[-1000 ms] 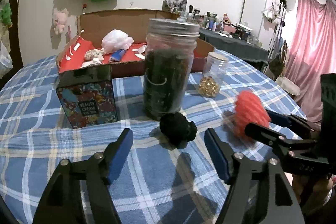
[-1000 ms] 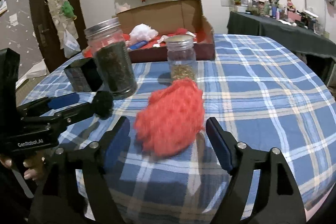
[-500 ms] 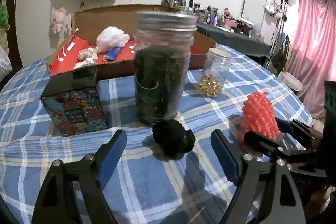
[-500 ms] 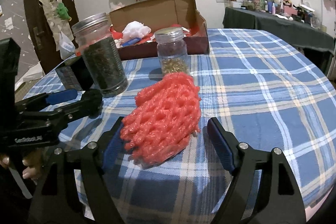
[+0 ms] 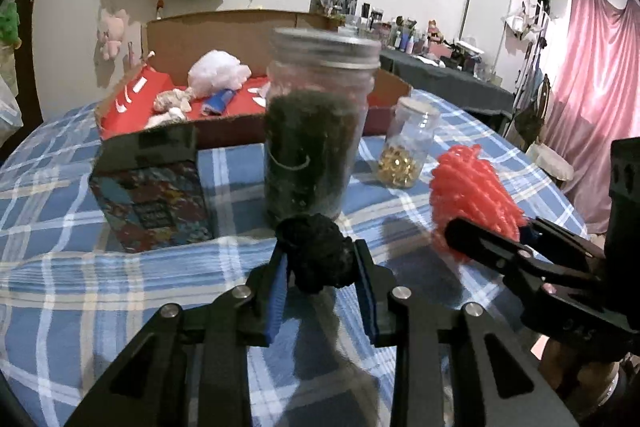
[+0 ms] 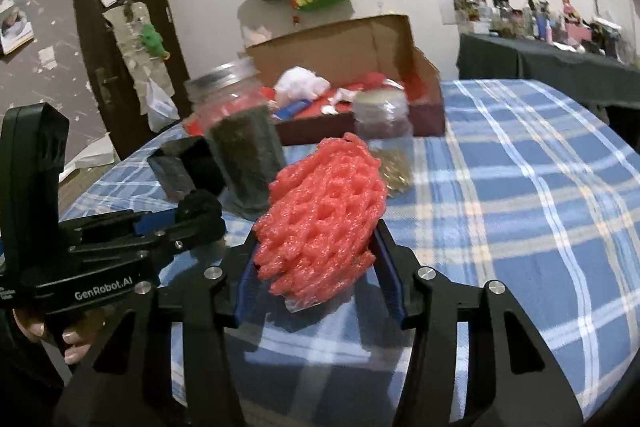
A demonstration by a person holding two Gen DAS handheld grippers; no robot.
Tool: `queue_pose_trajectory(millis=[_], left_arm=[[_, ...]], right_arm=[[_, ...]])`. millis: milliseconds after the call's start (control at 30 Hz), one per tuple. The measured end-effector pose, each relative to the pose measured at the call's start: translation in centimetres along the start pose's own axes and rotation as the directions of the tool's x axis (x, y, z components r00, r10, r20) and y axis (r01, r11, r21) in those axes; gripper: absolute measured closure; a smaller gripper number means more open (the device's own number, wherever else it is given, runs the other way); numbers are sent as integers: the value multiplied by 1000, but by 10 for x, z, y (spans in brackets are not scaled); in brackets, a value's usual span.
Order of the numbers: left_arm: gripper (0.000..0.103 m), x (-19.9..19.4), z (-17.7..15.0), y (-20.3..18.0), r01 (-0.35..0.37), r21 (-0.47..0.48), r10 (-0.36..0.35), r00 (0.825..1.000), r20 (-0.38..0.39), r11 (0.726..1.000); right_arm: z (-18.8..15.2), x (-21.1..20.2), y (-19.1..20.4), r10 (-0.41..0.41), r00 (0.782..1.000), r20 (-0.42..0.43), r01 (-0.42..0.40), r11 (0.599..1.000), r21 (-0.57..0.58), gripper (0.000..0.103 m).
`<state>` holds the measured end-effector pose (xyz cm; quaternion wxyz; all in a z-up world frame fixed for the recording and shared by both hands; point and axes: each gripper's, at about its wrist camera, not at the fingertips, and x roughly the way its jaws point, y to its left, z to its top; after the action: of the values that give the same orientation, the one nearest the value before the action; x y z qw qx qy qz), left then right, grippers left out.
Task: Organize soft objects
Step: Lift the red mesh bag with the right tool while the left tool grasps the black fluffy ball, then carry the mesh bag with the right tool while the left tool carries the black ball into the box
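Now black pompom (image 5: 316, 253), red foam net (image 6: 320, 223)

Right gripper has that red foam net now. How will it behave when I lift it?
The red foam net looks like open mesh foam, so probably very light and squashy. It bulges past the right gripper, so it may spring back on release. Its bumpy weave probably resists slipping.

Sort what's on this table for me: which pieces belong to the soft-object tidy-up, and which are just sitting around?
Job items:
black fuzzy ball, clamped in the left gripper
red foam net, clamped in the right gripper
open cardboard box, which may be their destination

Just lying about:
tall dark-filled jar
small jar of gold bits
patterned black box
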<state>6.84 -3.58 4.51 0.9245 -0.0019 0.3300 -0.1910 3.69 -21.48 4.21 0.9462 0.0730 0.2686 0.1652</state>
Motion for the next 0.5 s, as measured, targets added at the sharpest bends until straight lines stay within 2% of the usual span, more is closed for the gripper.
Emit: queue_pose_trajectory(millis=[500], left_arm=[[70, -9, 3, 7, -8, -2, 8, 1000, 18, 1000]], right_arm=[[7, 5, 13, 13, 1000, 0, -13, 1000, -14, 54]])
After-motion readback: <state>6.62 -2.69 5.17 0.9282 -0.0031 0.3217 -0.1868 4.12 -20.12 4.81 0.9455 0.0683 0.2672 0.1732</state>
